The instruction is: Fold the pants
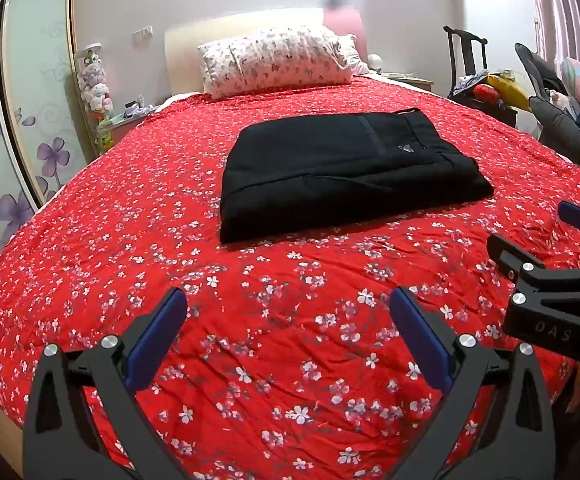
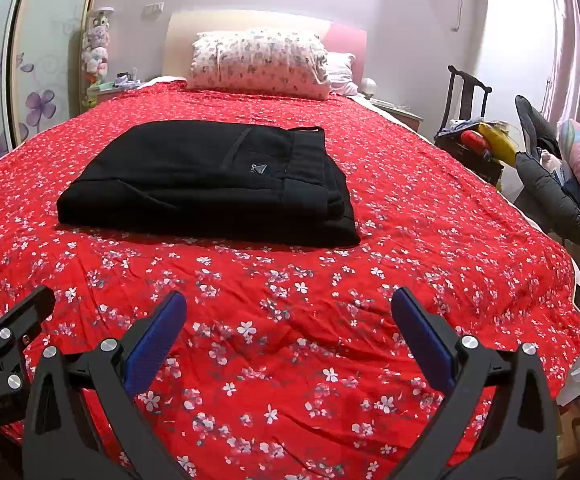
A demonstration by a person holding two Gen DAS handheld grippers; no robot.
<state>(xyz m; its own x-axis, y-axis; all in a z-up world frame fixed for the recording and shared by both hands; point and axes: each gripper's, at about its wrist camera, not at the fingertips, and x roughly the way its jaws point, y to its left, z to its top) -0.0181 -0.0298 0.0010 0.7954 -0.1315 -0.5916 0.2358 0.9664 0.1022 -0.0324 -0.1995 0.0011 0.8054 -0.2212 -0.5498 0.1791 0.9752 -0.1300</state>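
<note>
Black pants [image 1: 346, 172] lie folded into a compact rectangle in the middle of the bed; they also show in the right wrist view [image 2: 209, 184], waistband to the right. My left gripper [image 1: 287, 304] is open and empty, held above the bedspread well short of the pants. My right gripper [image 2: 289, 306] is open and empty too, also short of the pants. The right gripper shows at the right edge of the left wrist view [image 1: 534, 232], and the left gripper at the left edge of the right wrist view [image 2: 5, 276].
A red floral bedspread [image 1: 249, 360] covers the bed. A patterned pillow [image 1: 273, 60] lies at the headboard. A wardrobe [image 1: 29, 120] stands left. A dark chair [image 1: 466, 56] with clutter and a grey jacket [image 1: 562, 128] stand right of the bed.
</note>
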